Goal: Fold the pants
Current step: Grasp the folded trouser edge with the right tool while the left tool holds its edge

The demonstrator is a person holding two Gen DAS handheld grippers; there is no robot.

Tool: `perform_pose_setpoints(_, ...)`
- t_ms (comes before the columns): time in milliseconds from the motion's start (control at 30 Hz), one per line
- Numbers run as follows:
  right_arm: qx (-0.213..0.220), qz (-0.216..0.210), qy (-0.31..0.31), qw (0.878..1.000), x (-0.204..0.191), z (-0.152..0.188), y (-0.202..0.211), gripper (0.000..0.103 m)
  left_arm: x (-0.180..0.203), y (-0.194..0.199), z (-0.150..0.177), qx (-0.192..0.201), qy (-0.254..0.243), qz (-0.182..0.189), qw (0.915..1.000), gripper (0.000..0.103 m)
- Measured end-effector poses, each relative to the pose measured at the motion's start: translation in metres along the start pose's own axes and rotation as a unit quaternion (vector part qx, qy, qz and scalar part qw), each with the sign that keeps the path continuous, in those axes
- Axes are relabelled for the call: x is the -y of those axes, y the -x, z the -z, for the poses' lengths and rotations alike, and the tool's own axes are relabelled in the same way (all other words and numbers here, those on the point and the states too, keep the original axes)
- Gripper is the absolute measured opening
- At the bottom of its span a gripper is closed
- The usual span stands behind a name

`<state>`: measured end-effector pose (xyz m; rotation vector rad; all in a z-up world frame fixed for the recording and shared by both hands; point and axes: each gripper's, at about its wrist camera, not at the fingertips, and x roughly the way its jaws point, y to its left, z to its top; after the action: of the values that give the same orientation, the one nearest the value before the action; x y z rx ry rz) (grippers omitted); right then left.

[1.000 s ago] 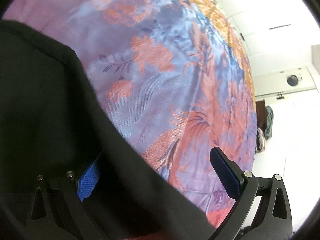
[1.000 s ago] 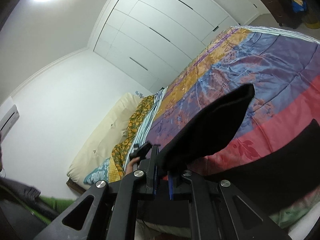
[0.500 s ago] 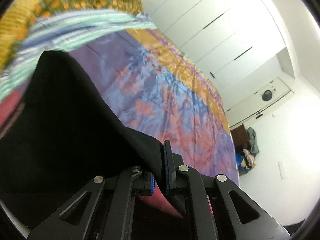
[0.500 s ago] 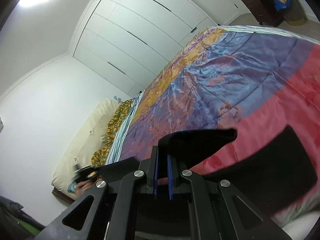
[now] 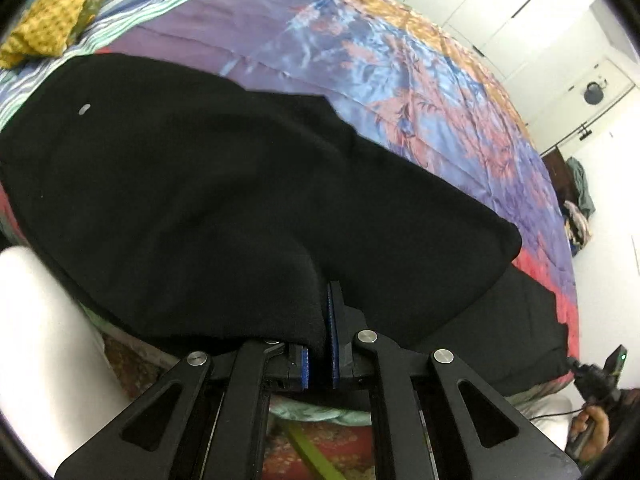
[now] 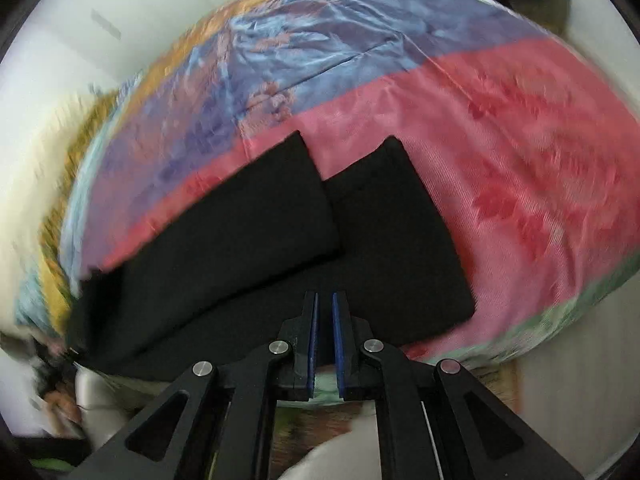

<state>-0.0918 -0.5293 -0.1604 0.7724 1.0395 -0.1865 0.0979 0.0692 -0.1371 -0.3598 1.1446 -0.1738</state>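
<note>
White closet doors (image 5: pixel 472 4) are standing behind a big bed, and a shiny bedspread (image 5: pixel 360 60) of purple, blue, orange and red is covering it. Black pants (image 5: pixel 224 184) are lying on the near side of the bed, close to the edge. In the left view, a fold of the pants is being pinched by the left gripper (image 5: pixel 319 330), and its blue pads are pressing on the cloth from both sides. The cloth is rising up from the bed to the pads. In the right view, the two legs (image 6: pixel 360 232) are lying flat on the red part of the bedspread, side by side, and one leg end is lying partly over the other. The right gripper (image 6: pixel 325 328) is hanging just over the pants with its blue pads very close together, a thin gap between them, and no cloth is showing in that gap. A yellow patterned blanket (image 5: pixel 52 16) is sitting at the far end of the bed.
</note>
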Motion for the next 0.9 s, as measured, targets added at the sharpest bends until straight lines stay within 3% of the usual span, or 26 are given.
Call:
perform_pose_setpoints(67, 0.014, -0.042, -0.036, 0.998, 0.006, 0.001, 0.002, 0.032, 0.002, 0.002, 0.000, 0.001, -0.001, -0.002, 1.0000, 0.006)
perform_pose_setpoints(100, 0.024, -0.056, -0.059, 0.996, 0.009, 0.001, 0.003, 0.062, 0.003, 0.002, 0.000, 0.000, 0.000, -0.002, 1.0000, 0.006)
perform_pose_setpoints(133, 0.034, -0.068, -0.079, 0.994, 0.012, 0.001, 0.003, 0.075, -0.001, 0.005, 0.005, 0.000, -0.001, -0.002, 1.0000, 0.006)
perform_pose_setpoints(267, 0.028, -0.097, -0.110, 0.989, 0.003, -0.001, -0.018, 0.075, 0.001, 0.002, 0.006, 0.000, 0.003, -0.001, 1.0000, 0.006)
perform_pose_setpoints(367, 0.017, -0.060, -0.112, 0.992, -0.006, -0.011, -0.043, 0.070, -0.003, 0.006, 0.006, 0.000, 0.007, 0.003, 1.0000, 0.006)
perform_pose_setpoints(467, 0.016, -0.006, -0.125, 0.992, -0.007, -0.016, -0.060, 0.049, -0.004, 0.005, 0.006, 0.001, 0.012, 0.007, 0.9999, 0.006)
perform_pose_setpoints(533, 0.027, 0.001, -0.121, 0.992, -0.006, -0.017, -0.062, 0.005, -0.003, 0.005, 0.008, -0.001, 0.013, 0.009, 0.9999, 0.006)
perform_pose_setpoints(600, 0.053, -0.012, -0.117, 0.992, -0.011, -0.017, -0.049, 0.005, 0.000, 0.007, 0.009, -0.001, 0.010, 0.011, 0.9999, 0.006)
perform_pose_setpoints(733, 0.092, 0.030, -0.058, 0.994, -0.023, -0.016, -0.007, 0.005, 0.017, 0.011, 0.014, -0.005, -0.007, 0.030, 0.9995, 0.008)
perform_pose_setpoints(900, 0.065, 0.123, -0.020, 0.990, -0.009, -0.006, 0.009, 0.005, 0.032, -0.004, 0.023, -0.030, -0.019, 0.037, 0.9987, 0.009)
